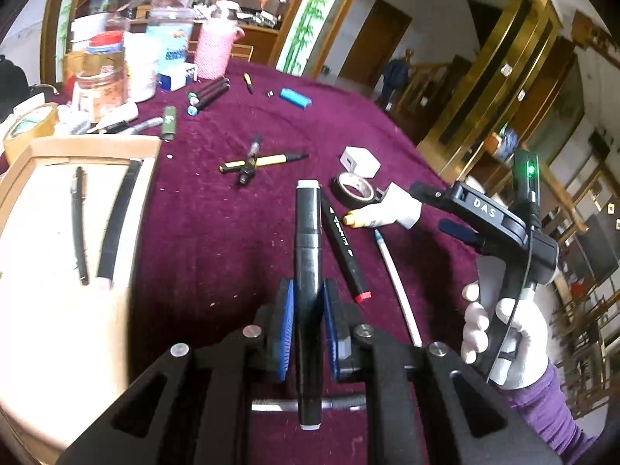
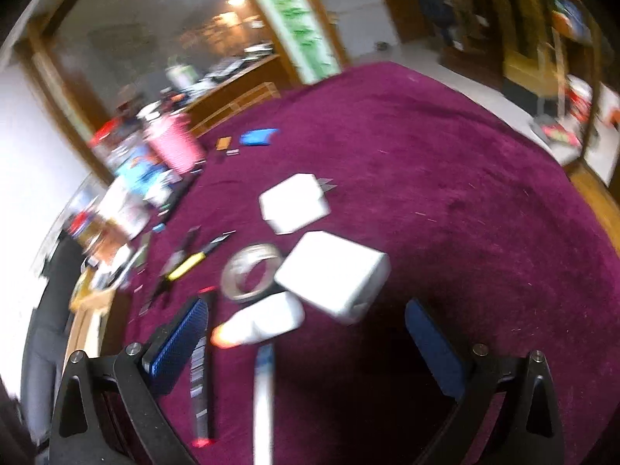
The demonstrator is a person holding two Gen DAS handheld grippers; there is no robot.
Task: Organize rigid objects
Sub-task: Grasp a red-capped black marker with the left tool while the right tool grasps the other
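1. Far left on the table (image 1: 217, 240), the tray (image 1: 35, 209) already holds two pens.
2. Left jaws (image 1: 308, 329) clamp the black marker (image 1: 308, 255), its length pointing away, tray leftward.
3. Right jaws (image 2: 306, 348) stand apart, empty, near scattered pens.

We see black gripper (image 1: 308, 325) frames, blue ribbed pads (image 1: 286, 335), silver screws; right gripper (image 2: 306, 343) marked "DAS", green LED; white glove (image 1: 500, 337), purple sleeve (image 1: 550, 407), apparently knit.
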